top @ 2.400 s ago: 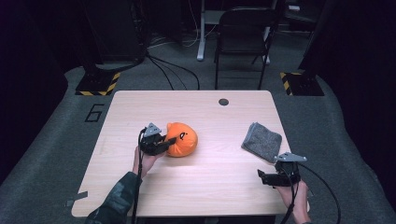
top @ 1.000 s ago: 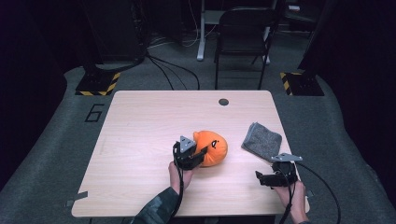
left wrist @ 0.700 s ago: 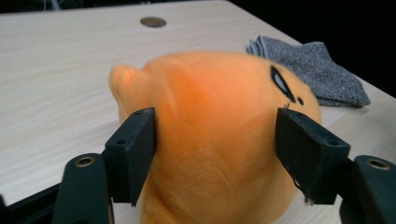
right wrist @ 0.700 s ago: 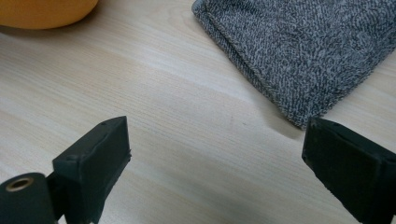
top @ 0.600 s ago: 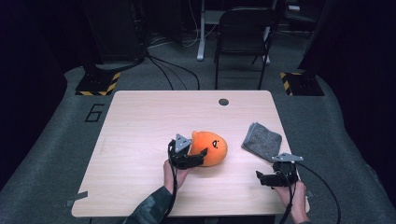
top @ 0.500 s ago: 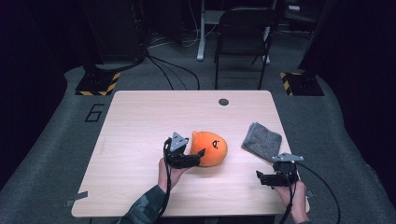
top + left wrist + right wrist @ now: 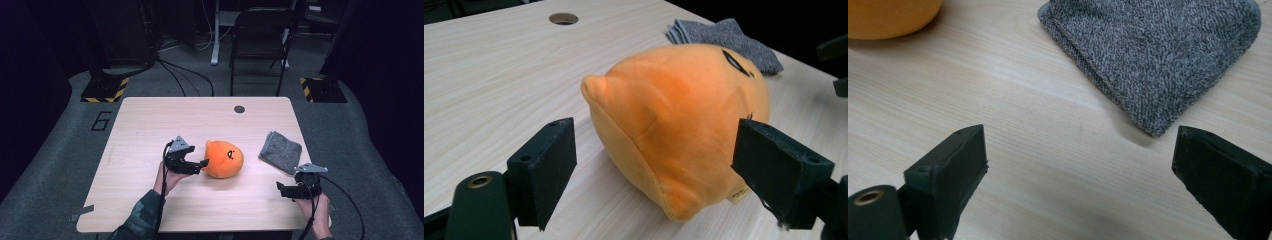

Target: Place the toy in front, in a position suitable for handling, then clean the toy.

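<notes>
From up high, the orange plush toy [image 7: 223, 159] sits near the middle of the wooden table [image 7: 150, 125]. The left gripper [image 7: 199, 162] is at its 9 o'clock side, right beside it, held in the person's left hand [image 7: 167, 179]. Its jaws have just been opening, and now they stand spread wide. From this height I cannot tell if the jaw tips touch the toy.

The left gripper view settles that. The two black jaws stand on either side of the toy's [image 7: 679, 125] near end, with bare wood showing between the left jaw and the soft cloth. The pads do not press on it. This close view also shows a little pointed bump on the toy at 10 o'clock, a small tag tucked under it at 5 o'clock, and a black stitched mark near the top. The high view shows that mark as a tiny face.

A folded grey cloth [image 7: 280, 151] lies at 3 o'clock from the toy, well apart from it. A small round hole [image 7: 239, 109] is in the table at 12 o'clock.

The right gripper [image 7: 281, 189] rests low near the table's front edge, at 5 o'clock from the toy, in the right hand [image 7: 315, 207]. In the right gripper view its jaws are spread wide over bare wood with nothing between them. There the grey cloth [image 7: 1158, 55] shows its fuzzy weave, and a bit of the toy [image 7: 890, 17] peeks in at 11 o'clock.
</notes>
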Demonstrator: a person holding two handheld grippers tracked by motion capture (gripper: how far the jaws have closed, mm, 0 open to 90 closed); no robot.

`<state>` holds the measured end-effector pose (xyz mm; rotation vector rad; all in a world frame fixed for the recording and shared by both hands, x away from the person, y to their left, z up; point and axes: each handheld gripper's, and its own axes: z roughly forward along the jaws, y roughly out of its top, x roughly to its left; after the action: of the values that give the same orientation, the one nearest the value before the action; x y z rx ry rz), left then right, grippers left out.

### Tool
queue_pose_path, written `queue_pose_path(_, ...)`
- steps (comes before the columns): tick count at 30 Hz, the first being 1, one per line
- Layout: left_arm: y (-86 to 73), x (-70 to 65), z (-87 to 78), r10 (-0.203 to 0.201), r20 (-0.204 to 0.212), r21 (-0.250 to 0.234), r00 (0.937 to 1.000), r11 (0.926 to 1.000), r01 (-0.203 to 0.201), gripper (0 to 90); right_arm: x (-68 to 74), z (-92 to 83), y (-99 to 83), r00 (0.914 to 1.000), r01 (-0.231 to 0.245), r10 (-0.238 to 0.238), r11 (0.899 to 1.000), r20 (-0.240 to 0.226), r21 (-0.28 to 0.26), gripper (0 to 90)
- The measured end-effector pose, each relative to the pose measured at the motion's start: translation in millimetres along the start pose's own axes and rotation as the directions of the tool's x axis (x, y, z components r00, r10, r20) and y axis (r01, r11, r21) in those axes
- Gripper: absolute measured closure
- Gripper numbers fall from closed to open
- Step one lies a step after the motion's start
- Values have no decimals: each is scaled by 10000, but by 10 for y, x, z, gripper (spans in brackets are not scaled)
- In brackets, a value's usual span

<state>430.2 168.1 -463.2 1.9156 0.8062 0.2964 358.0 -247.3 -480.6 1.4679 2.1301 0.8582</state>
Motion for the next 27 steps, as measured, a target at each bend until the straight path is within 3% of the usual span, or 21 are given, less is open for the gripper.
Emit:
queue_pose_path(5, -41, 15, 31, 521, 242, 246, 9983, 9983, -527, 184, -21, -11, -11, 10000, 8, -7, 10000, 69, -39, 69)
queue_pose_path(7, -60, 14, 22, 505, 325, 235, 9982, 9984, -512, 190, -10, -17, -15, 10000, 46, -45, 10000, 40, -73, 69)
queue_pose_path(9, -75, 8, 15, 720, 178, 337, 9972, 9968, -725, 206, -1, -15, -16, 9999, 158, -158, 9999, 66, -32, 69)
queue_pose_path(15, -147, 35, 50, 637, 431, 485, 9970, 9967, -657, 237, -3, -17, 36, 9999, 108, -108, 9998, 4, -186, 69)
queue_pose_path(17, -183, 25, 90, 473, 508, 419, 9976, 9979, -495, 253, -19, -11, 72, 9997, 230, -229, 9994, 42, -245, 69)
queue_pose_path(22, -220, -54, 160, 748, 567, 556, 9956, 9954, -779, 326, -64, -5, 192, 10000, -37, 40, 9984, 50, -564, 69)
queue_pose_path(27, -246, -95, 185, 836, 849, 619, 9929, 9941, -890, 418, -170, 87, 430, 9991, -316, 339, 9953, 244, -918, 72)
